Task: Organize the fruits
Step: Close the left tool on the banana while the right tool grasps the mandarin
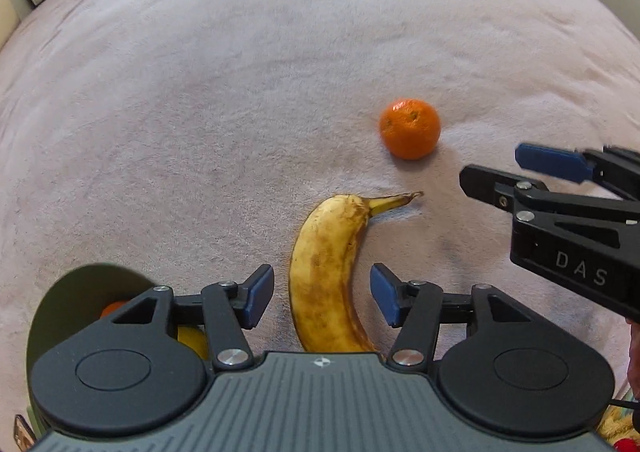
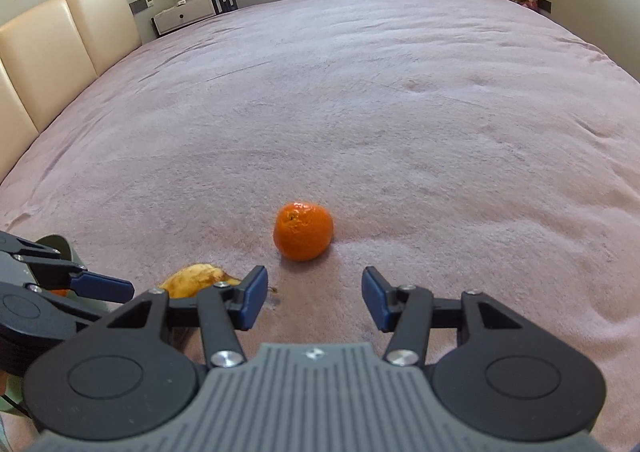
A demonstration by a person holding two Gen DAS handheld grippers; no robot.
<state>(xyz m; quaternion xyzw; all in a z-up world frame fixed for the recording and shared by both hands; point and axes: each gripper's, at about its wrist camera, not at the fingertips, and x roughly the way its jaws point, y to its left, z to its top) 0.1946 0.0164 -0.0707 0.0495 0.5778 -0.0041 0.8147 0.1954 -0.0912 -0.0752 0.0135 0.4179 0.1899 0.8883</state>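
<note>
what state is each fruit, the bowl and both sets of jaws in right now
spotted yellow banana: lying on the pink blanket, between the left jaws, not gripped
round orange mandarin: resting loose on the blanket, ahead of the right jaws
olive green bowl: holding orange and yellow fruit
left gripper: open
right gripper: open, empty

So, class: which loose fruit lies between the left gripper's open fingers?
The banana, long, yellow and brown-spotted; the round orange mandarin lies farther off.
</note>
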